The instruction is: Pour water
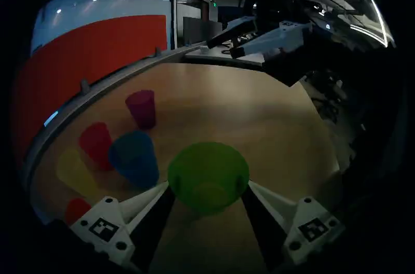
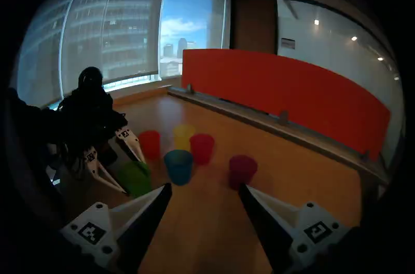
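Over the wooden table [image 2: 207, 232], left gripper [image 1: 207, 187] pinches the green cup [image 1: 208, 167], its mouth tipped toward the camera, near the blue cup [image 1: 134, 159]. Right gripper [image 2: 205, 187] fingers spread, holding nothing.

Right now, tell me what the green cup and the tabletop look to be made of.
The green cup is likely plastic, translucent and smooth: light glows through its thin wall. The tabletop is probably wood or wood-look laminate with a satin finish: it has an even warm tan colour with soft sheen, and the grain is too dim to confirm.
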Available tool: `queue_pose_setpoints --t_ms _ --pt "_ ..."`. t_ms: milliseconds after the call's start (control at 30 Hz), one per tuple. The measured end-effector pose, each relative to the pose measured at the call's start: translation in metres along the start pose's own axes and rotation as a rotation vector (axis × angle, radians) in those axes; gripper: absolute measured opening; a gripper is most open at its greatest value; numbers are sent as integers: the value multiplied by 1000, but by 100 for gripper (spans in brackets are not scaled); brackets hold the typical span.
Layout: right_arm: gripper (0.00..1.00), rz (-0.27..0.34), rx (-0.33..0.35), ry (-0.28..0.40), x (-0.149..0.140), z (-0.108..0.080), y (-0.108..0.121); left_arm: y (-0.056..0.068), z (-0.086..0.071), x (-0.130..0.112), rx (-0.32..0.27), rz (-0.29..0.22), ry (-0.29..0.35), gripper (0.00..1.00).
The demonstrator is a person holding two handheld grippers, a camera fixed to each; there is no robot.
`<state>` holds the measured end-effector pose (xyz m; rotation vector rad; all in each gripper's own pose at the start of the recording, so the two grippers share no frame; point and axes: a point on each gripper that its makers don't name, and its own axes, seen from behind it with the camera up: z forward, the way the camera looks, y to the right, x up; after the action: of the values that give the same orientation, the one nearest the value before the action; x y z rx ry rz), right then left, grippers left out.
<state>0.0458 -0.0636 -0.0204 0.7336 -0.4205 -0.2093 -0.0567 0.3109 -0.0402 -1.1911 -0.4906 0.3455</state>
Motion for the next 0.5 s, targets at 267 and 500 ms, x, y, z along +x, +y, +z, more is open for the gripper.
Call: queue_pose_setpoints --t_ms 267,500 --pt "100 -4 2 8 8 2 -3 6 -23 24 6 -18 66 83" --pt "100 -16 0 5 10 6 -5 0 -45 46 49 -3 137 83"
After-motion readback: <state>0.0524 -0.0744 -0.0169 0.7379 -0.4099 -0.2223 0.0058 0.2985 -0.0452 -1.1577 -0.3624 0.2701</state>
